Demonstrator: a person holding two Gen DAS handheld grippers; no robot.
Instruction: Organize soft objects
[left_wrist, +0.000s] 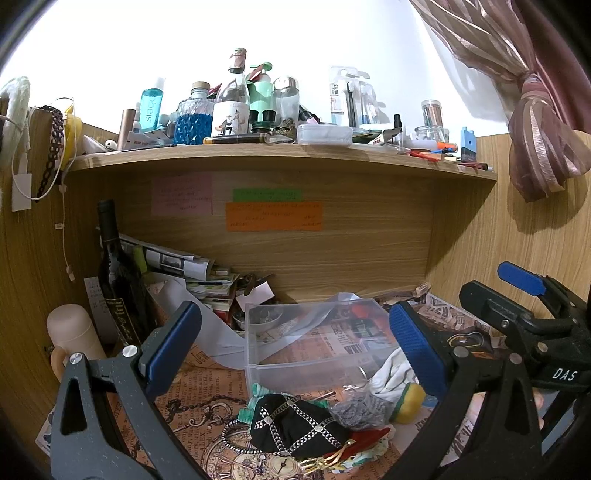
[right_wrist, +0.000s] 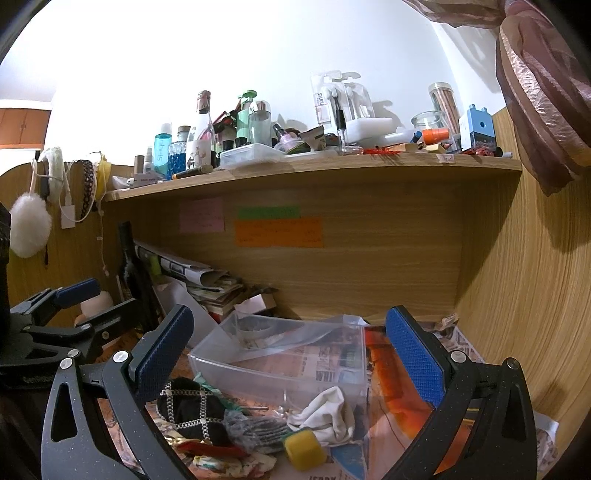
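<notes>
Left gripper (left_wrist: 295, 347): jaws wide, empty. Right gripper (right_wrist: 291, 350): jaws wide, empty. Clear plastic bin (right_wrist: 280, 360): on the desk, nothing soft inside. Just in front of it lie black chain-trimmed pouch (right_wrist: 192, 410), grey cloth (right_wrist: 255, 430), white cloth (right_wrist: 327, 411), yellow sponge (right_wrist: 304, 448)

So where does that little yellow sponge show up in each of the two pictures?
Left wrist view: the yellow sponge sits low and right of centre, partly hidden behind the left tool's right finger, beside the white cloth.
Right wrist view: the sponge lies near the bottom centre, fully visible, just below the cloth.
Shared landmark: the clear plastic box lies just behind the pile in both.
</notes>
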